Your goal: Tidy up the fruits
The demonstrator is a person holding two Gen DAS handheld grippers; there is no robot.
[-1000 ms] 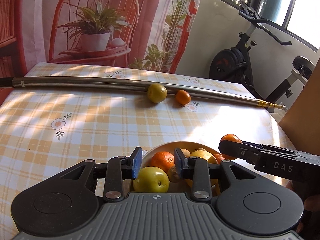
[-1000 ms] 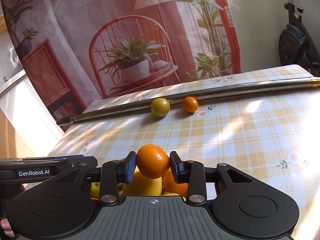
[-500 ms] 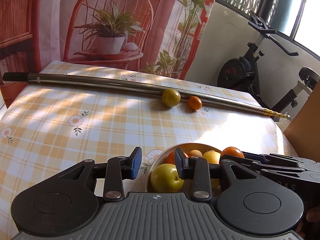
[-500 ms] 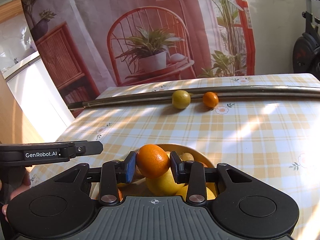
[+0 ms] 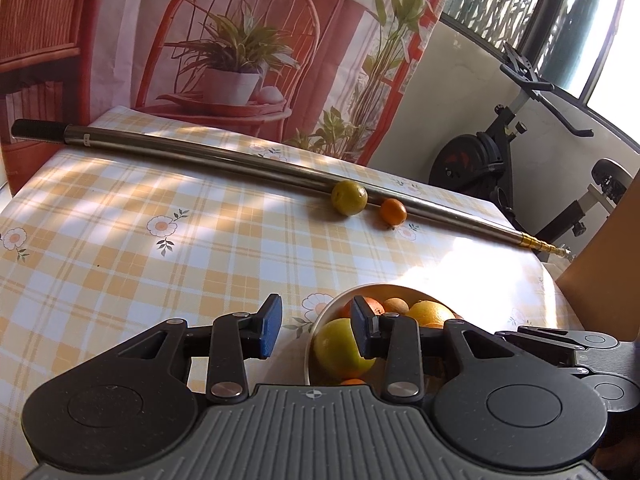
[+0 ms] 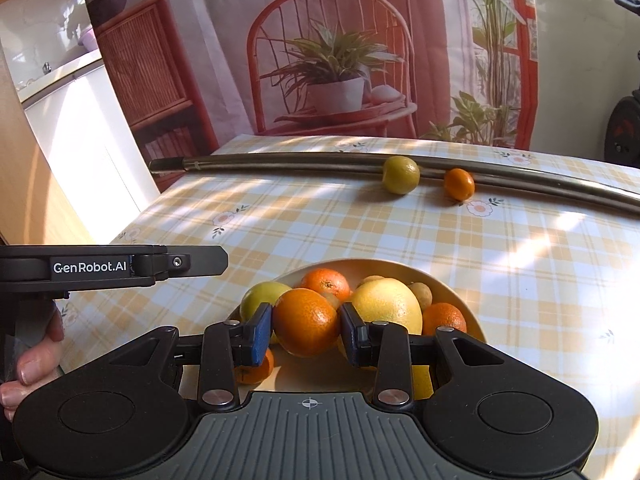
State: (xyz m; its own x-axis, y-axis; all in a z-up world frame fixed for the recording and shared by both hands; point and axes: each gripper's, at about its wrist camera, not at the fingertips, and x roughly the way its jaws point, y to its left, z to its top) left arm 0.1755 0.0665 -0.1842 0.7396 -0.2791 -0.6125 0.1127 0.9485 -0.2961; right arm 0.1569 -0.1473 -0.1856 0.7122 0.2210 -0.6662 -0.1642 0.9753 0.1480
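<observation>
Now: orange clamped over the bowl, two fruits out by the pole

Your right gripper [image 6: 306, 334] is closed on an orange [image 6: 306, 322], both blue pads pressed against its sides, and it hangs just above the near part of the bowl [image 6: 448, 285]. Beyond the held orange, inside the bowl, you have a large yellow citrus [image 6: 386, 304] to the right of the fingers, a green-yellow fruit [image 6: 262, 298] to the left, a tangerine [image 6: 326, 282] straight ahead, and another small orange [image 6: 444, 316] by the right rim.

Your left gripper [image 5: 316, 330] stands open with nothing between its pads; its right finger reaches over the bowl's left rim, just beside the green-yellow fruit [image 5: 338, 346].

Far ahead of both grippers, well apart from the bowl, a lime-coloured fruit [image 6: 401, 175] and a small tangerine [image 6: 459, 184] sit on the checked tablecloth [image 6: 360, 228], each resting against the near side of a long metal pole [image 6: 280, 162] that runs across the table. The lime-coloured one lies left of the tangerine, with a small gap between them.

At the left of the right wrist view, your hand [image 6: 30, 360] grips the other tool's handle.
</observation>
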